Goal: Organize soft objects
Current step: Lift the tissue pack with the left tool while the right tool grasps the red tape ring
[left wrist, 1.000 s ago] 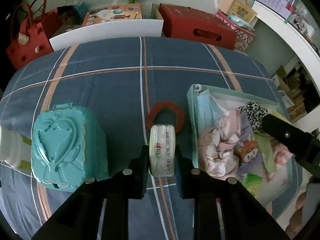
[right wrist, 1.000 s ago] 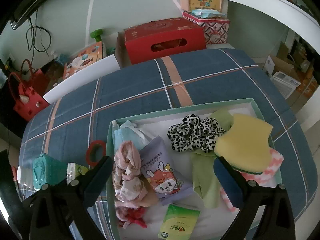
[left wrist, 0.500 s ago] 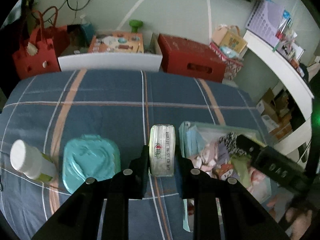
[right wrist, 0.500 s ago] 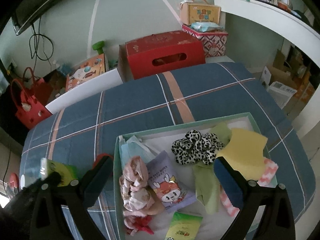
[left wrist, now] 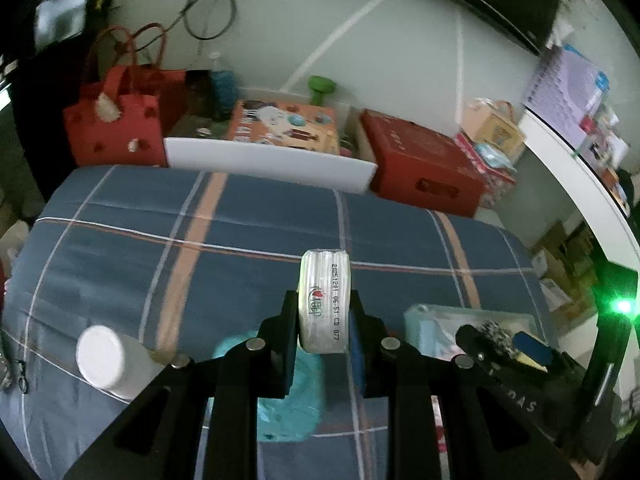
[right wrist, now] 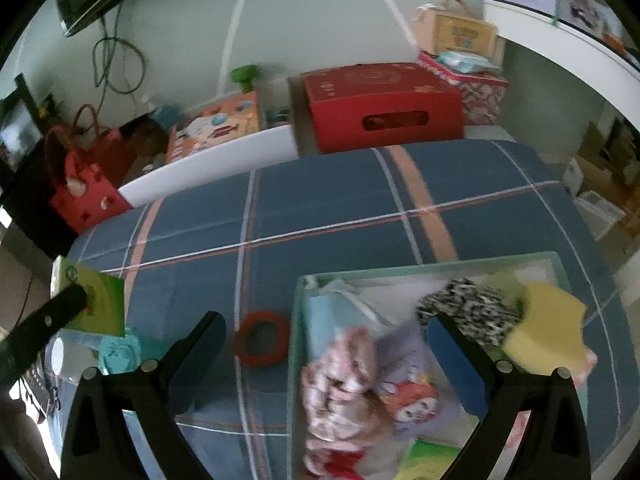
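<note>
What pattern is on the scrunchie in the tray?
The scrunchie has black and white leopard spots. It shows best in the right wrist view.

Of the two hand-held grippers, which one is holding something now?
The left hand-held gripper: its jaws clamp a white tissue pack. The right hand-held gripper stands wide open and empty above the tray.

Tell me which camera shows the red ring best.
The right wrist view: the red ring lies whole on the blue plaid cloth, beside the tray. The left wrist view shows none of it.
</note>
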Motion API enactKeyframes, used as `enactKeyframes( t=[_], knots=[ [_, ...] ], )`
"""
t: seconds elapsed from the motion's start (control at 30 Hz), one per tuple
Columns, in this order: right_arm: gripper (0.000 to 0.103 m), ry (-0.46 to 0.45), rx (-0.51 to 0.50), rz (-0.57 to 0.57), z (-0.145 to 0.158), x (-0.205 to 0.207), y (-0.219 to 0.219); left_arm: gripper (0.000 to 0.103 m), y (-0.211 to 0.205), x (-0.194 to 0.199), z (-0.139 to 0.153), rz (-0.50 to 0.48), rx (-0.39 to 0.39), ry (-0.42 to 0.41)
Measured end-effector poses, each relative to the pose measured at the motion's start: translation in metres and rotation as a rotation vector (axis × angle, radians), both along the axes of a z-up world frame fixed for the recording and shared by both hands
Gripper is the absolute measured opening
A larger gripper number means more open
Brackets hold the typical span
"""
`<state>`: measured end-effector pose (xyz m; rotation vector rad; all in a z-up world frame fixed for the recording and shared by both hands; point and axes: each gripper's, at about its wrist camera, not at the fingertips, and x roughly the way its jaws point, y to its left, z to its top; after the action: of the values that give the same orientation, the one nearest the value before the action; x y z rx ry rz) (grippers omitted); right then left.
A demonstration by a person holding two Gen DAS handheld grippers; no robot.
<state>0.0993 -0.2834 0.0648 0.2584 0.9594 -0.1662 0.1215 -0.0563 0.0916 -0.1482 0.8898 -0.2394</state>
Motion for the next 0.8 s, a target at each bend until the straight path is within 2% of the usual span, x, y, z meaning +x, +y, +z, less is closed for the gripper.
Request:
enactKeyframes(
  t=[0.1, 0.3, 0.43, 0.5, 0.63, 0.73, 0.8],
  knots=[
    [0.102, 0.001, 0.022, 0.043, -0.004, 0.012, 0.014, 0.023, 0.019, 0.006, 0.003, 0.047, 0.009, -0.011],
    [0.093, 0.029, 0.065, 0.128, -0.018, 0.034, 0.042, 0.023, 0.08, 0.017, 0.005, 0.213, 0.036, -0.021],
    [0.08, 0.084, 0.064, 0.171, -0.035, 0.048, 0.059, 0.023, 0.116, 0.02, -0.004, 0.309, 0.052, 0.007],
    [0.078, 0.124, 0.057, 0.195, -0.048, 0.054, 0.068, 0.023, 0.131, 0.021, -0.009, 0.347, 0.057, 0.023],
    [0.059, 0.204, 0.022, 0.209, -0.072, 0.062, 0.077, 0.023, 0.149, 0.021, -0.019, 0.383, 0.027, 0.052],
    [0.057, 0.248, 0.005, 0.206, -0.088, 0.068, 0.079, 0.023, 0.156, 0.023, -0.024, 0.388, 0.007, 0.066],
    [0.05, 0.27, -0.012, 0.2, -0.096, 0.07, 0.079, 0.023, 0.158, 0.026, -0.028, 0.39, 0.011, 0.076]
  ],
)
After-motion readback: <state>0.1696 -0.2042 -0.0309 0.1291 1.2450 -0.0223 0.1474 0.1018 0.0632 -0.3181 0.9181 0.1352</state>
